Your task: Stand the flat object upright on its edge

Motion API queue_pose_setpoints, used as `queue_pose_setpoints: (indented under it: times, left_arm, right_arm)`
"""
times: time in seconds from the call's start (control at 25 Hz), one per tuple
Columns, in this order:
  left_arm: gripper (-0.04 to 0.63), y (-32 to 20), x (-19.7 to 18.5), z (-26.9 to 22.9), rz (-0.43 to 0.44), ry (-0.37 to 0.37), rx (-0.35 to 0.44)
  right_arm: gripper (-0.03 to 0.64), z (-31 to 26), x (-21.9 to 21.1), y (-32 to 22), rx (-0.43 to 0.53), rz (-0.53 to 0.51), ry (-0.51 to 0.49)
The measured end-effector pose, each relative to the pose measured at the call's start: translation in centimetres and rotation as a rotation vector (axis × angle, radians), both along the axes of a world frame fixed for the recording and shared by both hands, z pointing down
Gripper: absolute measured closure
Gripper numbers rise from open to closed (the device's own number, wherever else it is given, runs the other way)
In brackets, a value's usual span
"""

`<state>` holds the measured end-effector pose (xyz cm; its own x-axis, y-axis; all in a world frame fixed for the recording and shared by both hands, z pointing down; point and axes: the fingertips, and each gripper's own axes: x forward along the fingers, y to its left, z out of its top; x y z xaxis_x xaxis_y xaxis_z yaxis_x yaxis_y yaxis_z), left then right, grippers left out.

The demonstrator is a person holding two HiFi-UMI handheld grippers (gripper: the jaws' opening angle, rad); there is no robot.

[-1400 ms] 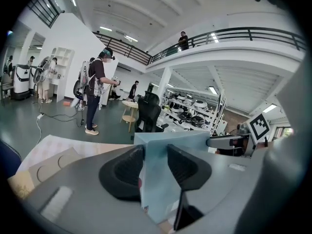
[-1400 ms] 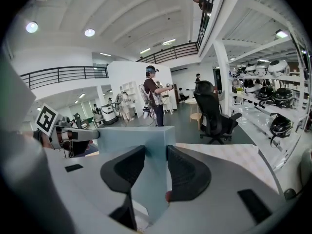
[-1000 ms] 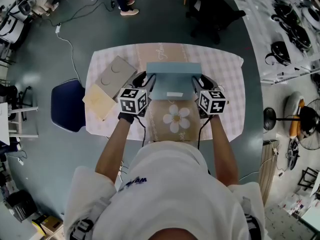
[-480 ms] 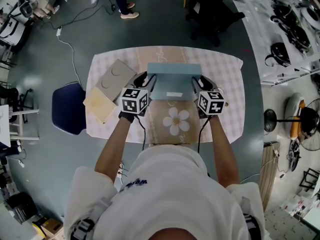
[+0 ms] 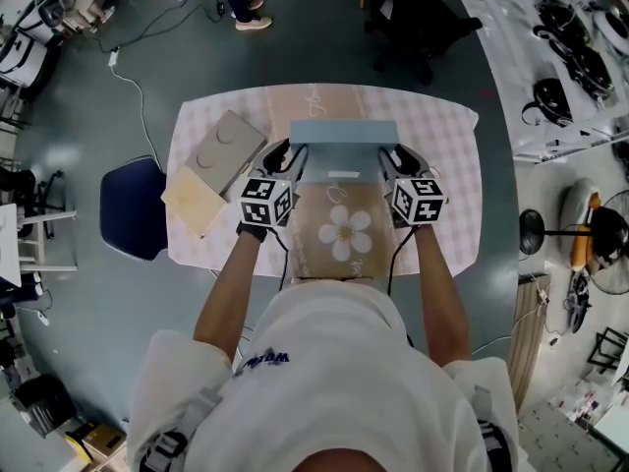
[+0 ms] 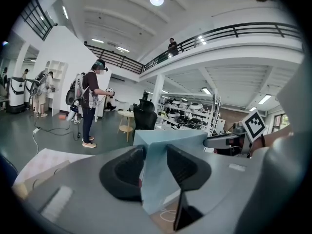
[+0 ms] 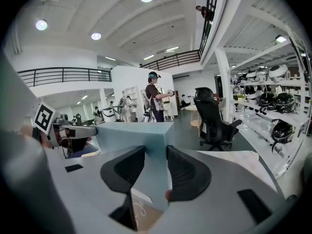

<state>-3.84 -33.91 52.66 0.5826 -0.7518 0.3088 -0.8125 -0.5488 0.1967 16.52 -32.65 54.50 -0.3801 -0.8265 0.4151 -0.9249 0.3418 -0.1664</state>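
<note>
Blue flat box (image 5: 342,147) now tilts steeper than a second ago: less of its broad face shows in the head view, and the white label (image 5: 343,174) on that face sits higher in frame. Both hands have hardly shifted.

Box is over the middle of the worktop (image 5: 447,155), long side running left to right, narrow top edge turned up toward the head camera, near upright. Cannot tell whether its lower edge touches the surface.

Left gripper (image 5: 292,158) is clamped on the box's left end. In the left gripper view both dark pads press the blue panel from either side, with a corner of the box sticking up between them. Right gripper (image 5: 390,158) is clamped on the right end in the same way. In the right gripper view its pads are closed on the panel.

Just below the box lies a brown sheet with a white daisy print (image 5: 346,230), flat on the checked cloth. Left of the box are a grey cardboard piece with two round marks (image 5: 224,142) and a pale wooden board (image 5: 196,201), the two overlapping at the worktop's left edge. A dark blue chair (image 5: 132,207) stands beside that edge on the floor.

Background: a person standing with gear (image 6: 90,101), and a black office chair (image 7: 210,116).
</note>
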Motion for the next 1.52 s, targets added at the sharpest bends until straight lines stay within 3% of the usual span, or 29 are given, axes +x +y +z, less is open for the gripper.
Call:
queue_pose_setpoints:
  times: [1.16, 1.36, 1.52]
  left_arm:
    - [0.435, 3.1, -0.4, 0.9, 0.031, 0.017, 0.018]
    - [0.415, 2.3, -0.2, 0.8, 0.03, 0.026, 0.009]
    - [0.349, 2.7, 0.3, 0.5, 0.038, 0.038, 0.015]
  right_arm:
    - [0.463, 0.9, -0.3, 3.7, 0.02, 0.014, -0.011]
    - [0.457, 0.7, 0.0, 2.9, 0.009, 0.012, -0.018]
    - [0.422, -0.3, 0.2, 2.8, 0.061, 0.056, -0.017]
